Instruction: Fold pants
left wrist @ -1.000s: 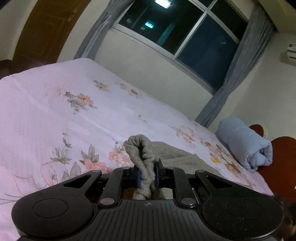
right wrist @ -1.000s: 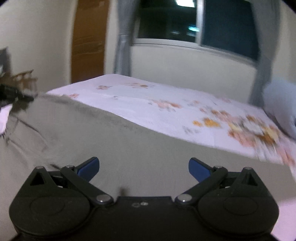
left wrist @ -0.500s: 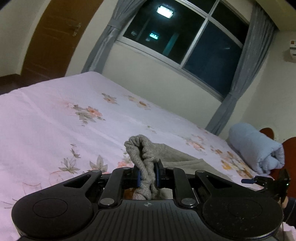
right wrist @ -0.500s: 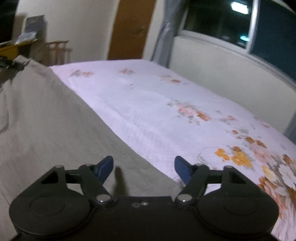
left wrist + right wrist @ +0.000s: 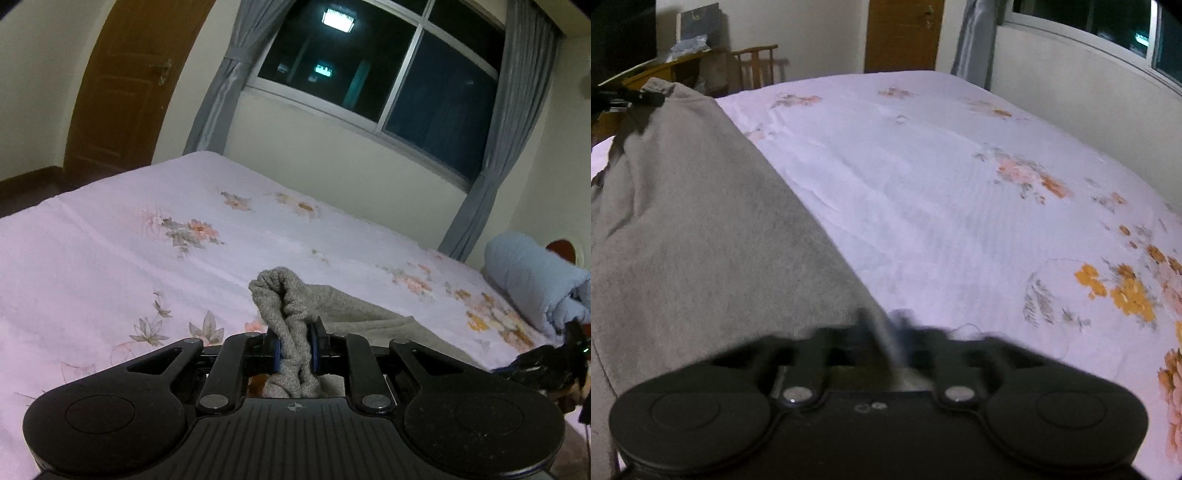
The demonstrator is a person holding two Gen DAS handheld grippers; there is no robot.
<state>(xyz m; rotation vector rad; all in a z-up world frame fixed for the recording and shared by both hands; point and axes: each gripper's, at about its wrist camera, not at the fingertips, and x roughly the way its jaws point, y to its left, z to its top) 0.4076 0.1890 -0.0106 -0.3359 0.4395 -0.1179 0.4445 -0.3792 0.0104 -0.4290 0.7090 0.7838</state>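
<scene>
A bed (image 5: 110, 236) under a pale pink flowered sheet fills most of both views, running from the lower left up toward the wall under a dark window (image 5: 373, 62). Grey curtains (image 5: 491, 177) hang at either side of the window, and a brown wooden door (image 5: 122, 85) stands in the upper left of the left wrist view. A rolled light blue blanket (image 5: 532, 280) lies at the right edge of the bed.

The grey pants (image 5: 687, 229) lie on the sheet. In the right wrist view they cover the left part of the frame, their edge slanting from the upper left down to the bottom centre, one corner raised at the upper left. In the left wrist view they spread flat from the centre toward the lower right.

The left gripper (image 5: 294, 352), at the bottom centre of its view, is clamped on a bunched fold of the pants that stands up above its blue pads. The right gripper (image 5: 890, 339), blurred at the bottom centre of its view, has its jaws together at the pants' edge where it meets the sheet; the blur hides whether cloth is caught between them. It also shows small and dark at the right edge of the left wrist view.
</scene>
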